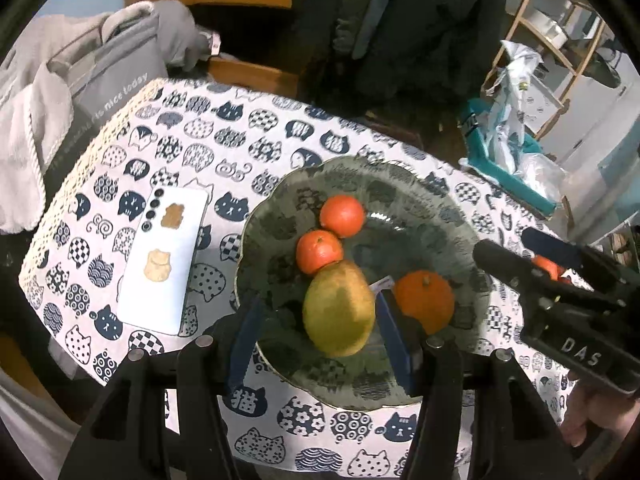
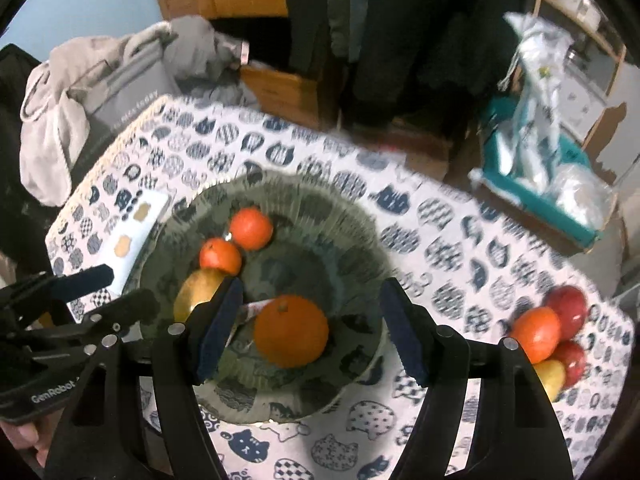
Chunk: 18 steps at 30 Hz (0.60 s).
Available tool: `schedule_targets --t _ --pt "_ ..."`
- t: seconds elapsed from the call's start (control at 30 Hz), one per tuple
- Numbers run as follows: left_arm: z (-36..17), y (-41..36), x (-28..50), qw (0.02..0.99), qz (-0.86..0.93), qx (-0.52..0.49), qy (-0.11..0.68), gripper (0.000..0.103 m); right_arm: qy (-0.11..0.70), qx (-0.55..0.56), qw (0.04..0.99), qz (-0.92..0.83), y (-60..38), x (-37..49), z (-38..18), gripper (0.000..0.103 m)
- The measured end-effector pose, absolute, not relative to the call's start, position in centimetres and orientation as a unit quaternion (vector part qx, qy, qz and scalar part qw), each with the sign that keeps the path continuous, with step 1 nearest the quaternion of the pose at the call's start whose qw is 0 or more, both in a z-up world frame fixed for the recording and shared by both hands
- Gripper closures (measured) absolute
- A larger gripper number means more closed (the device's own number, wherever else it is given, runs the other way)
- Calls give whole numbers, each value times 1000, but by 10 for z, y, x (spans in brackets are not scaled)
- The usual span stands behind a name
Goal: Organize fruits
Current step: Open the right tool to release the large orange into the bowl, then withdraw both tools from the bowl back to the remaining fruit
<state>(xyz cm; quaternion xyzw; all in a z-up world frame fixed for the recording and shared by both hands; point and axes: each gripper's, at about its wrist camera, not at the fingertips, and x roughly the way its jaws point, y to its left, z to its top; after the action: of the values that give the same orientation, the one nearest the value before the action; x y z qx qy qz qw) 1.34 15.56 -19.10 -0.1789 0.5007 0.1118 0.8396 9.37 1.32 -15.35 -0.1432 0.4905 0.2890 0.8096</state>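
A dark patterned glass plate (image 1: 420, 200) (image 2: 340, 216) holds two small tangerines (image 1: 343, 216) (image 1: 319, 251), a yellow-green pear (image 1: 339, 308) and a larger orange (image 1: 425, 301). My left gripper (image 1: 318, 316) is open, its fingers on either side of the pear without touching it. My right gripper (image 2: 310, 312) is open above the larger orange (image 2: 291, 331); it also shows in the left wrist view (image 1: 532, 248). A pile of red apples, an orange and a yellow fruit (image 2: 554, 328) lies on the cloth at the right.
A white phone (image 1: 164, 268) with stickers lies left of the plate on the cat-print tablecloth (image 1: 192, 140). A grey bag and towels (image 1: 80, 80) stand at the far left edge. A teal basket with plastic bags (image 2: 540, 168) sits beyond the table's right side.
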Motion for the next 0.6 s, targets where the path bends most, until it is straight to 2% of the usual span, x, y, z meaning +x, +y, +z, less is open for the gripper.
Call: schedule_targets --t 0.1,0.6 --pt "-179 149 12 848 106 -172 490 37 475 -138 821 285 6 91 -137 31" --pt "-126 114 6 880 70 -144 447 31 429 -100 861 255 -51 81 -76 29"
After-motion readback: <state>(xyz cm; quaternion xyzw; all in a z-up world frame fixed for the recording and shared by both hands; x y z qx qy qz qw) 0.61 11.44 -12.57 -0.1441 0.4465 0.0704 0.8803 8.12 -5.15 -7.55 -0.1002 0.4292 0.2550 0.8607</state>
